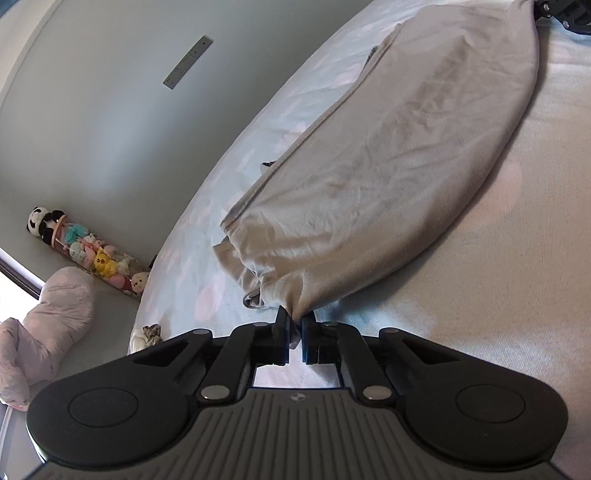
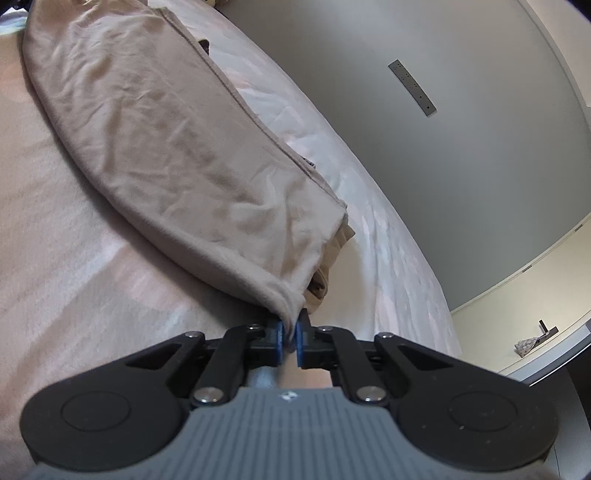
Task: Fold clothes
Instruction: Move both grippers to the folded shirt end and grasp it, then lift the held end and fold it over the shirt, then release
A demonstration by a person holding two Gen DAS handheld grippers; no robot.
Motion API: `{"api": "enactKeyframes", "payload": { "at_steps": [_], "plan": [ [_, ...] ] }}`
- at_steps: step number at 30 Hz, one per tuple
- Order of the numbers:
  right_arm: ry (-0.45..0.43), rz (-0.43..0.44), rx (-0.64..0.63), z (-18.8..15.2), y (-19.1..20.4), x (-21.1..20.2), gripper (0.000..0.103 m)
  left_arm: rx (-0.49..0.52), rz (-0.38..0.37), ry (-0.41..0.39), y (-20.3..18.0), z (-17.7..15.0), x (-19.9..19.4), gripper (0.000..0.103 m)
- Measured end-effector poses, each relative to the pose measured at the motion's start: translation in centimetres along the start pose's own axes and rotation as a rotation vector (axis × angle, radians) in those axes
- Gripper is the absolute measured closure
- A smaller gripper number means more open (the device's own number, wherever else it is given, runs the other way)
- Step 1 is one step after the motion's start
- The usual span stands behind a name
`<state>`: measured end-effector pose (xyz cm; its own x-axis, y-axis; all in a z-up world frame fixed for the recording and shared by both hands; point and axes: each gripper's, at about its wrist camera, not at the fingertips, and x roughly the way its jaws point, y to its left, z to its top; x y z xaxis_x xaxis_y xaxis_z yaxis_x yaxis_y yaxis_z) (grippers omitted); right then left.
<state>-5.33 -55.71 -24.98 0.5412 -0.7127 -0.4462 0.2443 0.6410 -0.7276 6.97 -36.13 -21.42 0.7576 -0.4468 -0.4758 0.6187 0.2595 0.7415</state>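
A beige garment [image 1: 388, 158] lies stretched in a long folded band across the bed [image 1: 517, 280]. My left gripper [image 1: 294, 321] is shut on one bunched corner of it, with cloth pinched between the blue pads. In the right wrist view the same beige garment [image 2: 166, 140] runs away to the upper left, and my right gripper [image 2: 290, 330] is shut on its opposite corner. The right gripper [image 1: 565, 13] shows as a dark shape at the garment's far end in the left wrist view. A seam runs along the garment's far edge, with darker layers tucked under it.
The bed sheet [image 2: 74, 277] is pale with faint pink and blue patches. A grey wall [image 1: 110, 110] stands beyond the bed's far edge. A tube of soft toys [image 1: 88, 251] and a pink bundle [image 1: 48, 325] lie on the floor. A shelf [image 2: 535, 343] is at right.
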Motion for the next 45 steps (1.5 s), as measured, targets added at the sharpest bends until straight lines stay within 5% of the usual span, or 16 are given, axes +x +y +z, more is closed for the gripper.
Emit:
{"api": "enactKeyframes", "payload": {
  "at_steps": [12,24,32,38,45],
  "plan": [
    [-0.068,-0.023,0.094,0.6,-2.9,-1.9,0.098,0.086,-0.002,-0.001,1.0,-0.1,-2.1,0.101],
    [-0.033,0.129,0.021,3.3,-7.8,-5.1,0.099,0.221,-0.068,0.031,3.9,0.3,-5.8,0.101],
    [-0.01,0.239,-0.035,3.2,-9.6,-9.9,0.099,0.237,-0.197,0.085,7.1,-0.7,-10.6,0.101],
    [0.052,0.353,-0.075,0.6,-8.1,-15.2,0.099,0.316,-0.294,0.121,6.0,-2.6,-14.5,0.101],
    [0.146,0.473,-0.107,-2.2,-5.6,-16.9,0.099,0.338,-0.397,0.212,3.7,-4.3,-13.7,0.101]
  ]
}}
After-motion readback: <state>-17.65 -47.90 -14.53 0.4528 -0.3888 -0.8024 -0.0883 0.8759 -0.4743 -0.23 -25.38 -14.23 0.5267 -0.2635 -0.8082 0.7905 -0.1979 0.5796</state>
